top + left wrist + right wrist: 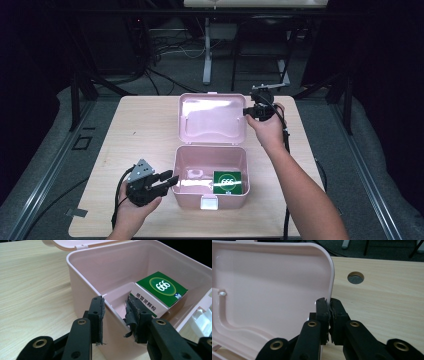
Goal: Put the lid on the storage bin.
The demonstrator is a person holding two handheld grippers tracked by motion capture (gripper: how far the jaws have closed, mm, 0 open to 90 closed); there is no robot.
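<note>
A pink plastic box [176, 170] stands open on the wooden table, its lid [212, 117] tipped back behind it. Inside at the right lies a green carton [227, 181] marked 666. My left gripper [169, 179] is at the box's left wall, open. In the left gripper view its jaws [115, 301] straddle that wall [82, 280] near the front corner, and the carton [161, 286] lies beyond. My right gripper [248, 112] is shut on the lid's right edge. The right gripper view shows its jaws [329, 302] pinching the rim of the lid [269, 290].
A white latch [209, 202] sits on the box's front wall. The table [140, 130] has a round cable hole [355, 277] near the lid. Bare tabletop lies left of the box. Dark floor, cables and a stand's legs lie beyond the far edge.
</note>
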